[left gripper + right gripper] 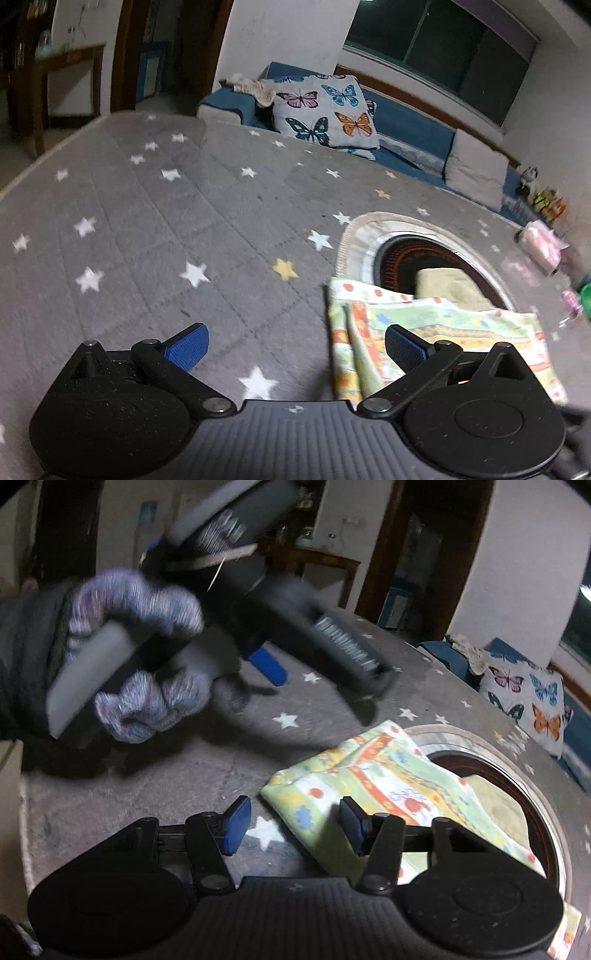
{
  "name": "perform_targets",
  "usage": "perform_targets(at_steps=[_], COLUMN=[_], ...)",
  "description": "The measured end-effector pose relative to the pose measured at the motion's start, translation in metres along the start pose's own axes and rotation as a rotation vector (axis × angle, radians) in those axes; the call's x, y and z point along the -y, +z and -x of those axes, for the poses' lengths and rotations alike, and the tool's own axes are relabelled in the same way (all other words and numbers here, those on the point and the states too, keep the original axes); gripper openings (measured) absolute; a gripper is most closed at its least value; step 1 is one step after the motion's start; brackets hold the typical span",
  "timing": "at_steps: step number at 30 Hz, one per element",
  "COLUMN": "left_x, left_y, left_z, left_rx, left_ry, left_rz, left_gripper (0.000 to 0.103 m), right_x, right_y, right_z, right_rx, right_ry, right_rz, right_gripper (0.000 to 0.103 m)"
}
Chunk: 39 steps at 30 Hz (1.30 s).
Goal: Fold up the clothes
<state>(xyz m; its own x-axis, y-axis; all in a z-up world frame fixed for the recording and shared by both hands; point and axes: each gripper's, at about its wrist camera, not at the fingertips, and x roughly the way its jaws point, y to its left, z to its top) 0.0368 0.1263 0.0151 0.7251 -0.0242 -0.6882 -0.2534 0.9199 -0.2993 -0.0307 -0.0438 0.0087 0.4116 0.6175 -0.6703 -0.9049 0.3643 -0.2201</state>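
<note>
Two tools show their blue pads spread apart, each gripping nothing. In the left wrist view, the left tool (297, 345) fills the bottom of the frame, its right pad (404, 347) over the edge of the folded cloth (443, 332), a patterned piece in green, orange and white that lies at lower right. In the right wrist view, the right tool (293, 825) hangs low at centre, its right pad over the same cloth (373, 779), which spreads from the middle toward the lower right.

Under the cloth lies a grey star-printed cover (166, 229) on the tabletop, and the cloth partly overlaps a round opening (424, 258) with a dark ribbed inside, where a pale folded piece (447, 288) sits.

At upper left of the right wrist view, blurred, a gloved hand (136, 657) grips the left tool's handle above the cover.

Far behind, a butterfly cushion (325, 110) rests on a blue sofa (406, 118) in the upper middle of the left wrist view.
</note>
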Motion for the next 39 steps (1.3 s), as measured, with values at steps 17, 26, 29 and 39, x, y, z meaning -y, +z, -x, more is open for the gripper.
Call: perform_targets(at_steps=[17,26,29,39], left_x=[-0.001,0.000,-0.001,-0.002], left_y=[-0.012,-0.024,-0.026,-0.026], left_z=[-0.008,-0.027,-0.029,-0.030], left_rx=[-0.123,-0.184,-0.183,-0.182], left_ry=[-0.267,-0.331,-0.329,-0.332], left_rz=[0.343,0.434,0.436,0.420], left_gripper=[0.093,0.021,0.015,0.014], right_x=[0.025,0.024,0.031,0.113], right_y=[0.008,0.000,-0.005,-0.051], right_z=[0.031,0.045,0.046,0.057], right_rx=[0.092,0.114,0.111,0.059], right_ry=[-0.006,0.013,0.037,-0.156], right_rz=[-0.143,-0.155,-0.195,-0.449], right_gripper=[0.012,0.012,0.014,0.018])
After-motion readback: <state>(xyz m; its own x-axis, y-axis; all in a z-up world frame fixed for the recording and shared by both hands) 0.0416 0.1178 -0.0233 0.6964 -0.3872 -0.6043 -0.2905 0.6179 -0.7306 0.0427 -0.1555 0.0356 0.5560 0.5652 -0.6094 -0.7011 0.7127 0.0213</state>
